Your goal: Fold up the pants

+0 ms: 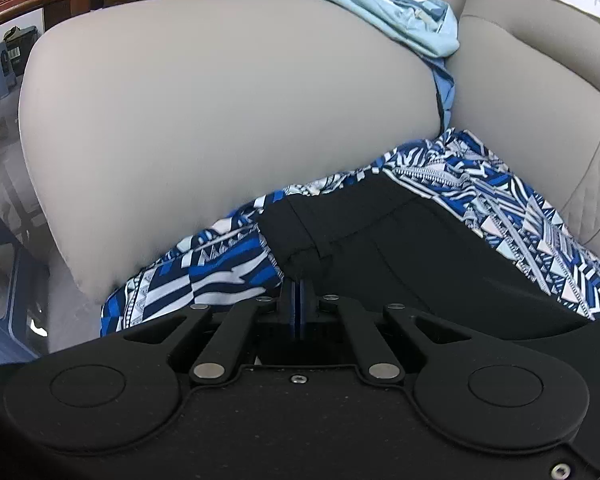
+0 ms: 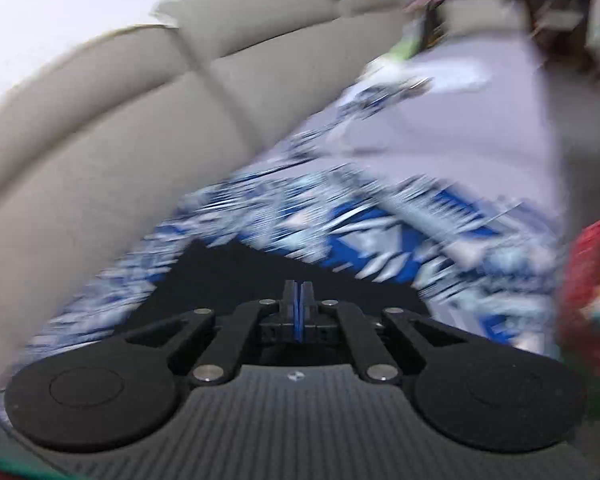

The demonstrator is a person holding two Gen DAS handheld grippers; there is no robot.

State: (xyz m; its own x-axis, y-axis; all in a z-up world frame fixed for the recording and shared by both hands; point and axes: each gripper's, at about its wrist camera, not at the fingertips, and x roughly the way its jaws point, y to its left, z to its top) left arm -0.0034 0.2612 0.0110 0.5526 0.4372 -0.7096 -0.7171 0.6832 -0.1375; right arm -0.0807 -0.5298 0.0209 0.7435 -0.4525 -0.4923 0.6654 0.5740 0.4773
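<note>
L gripper [image 1: 299,280]: fingers pressed together on hem of black pants [image 1: 400,248], which spread ahead-right over patterned cloth [image 1: 220,276] on sofa [image 1: 220,100]. R gripper [image 2: 299,286]: fingers together, pinching black fabric just ahead; view blurred.

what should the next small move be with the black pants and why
Probably carry the pinched edge over and lay it down to complete the fold. The left tool is shut on a corner of the black pants, which lie over a blue patterned cloth on the beige sofa. The right tool looks shut too, though that view is blurred.
</note>
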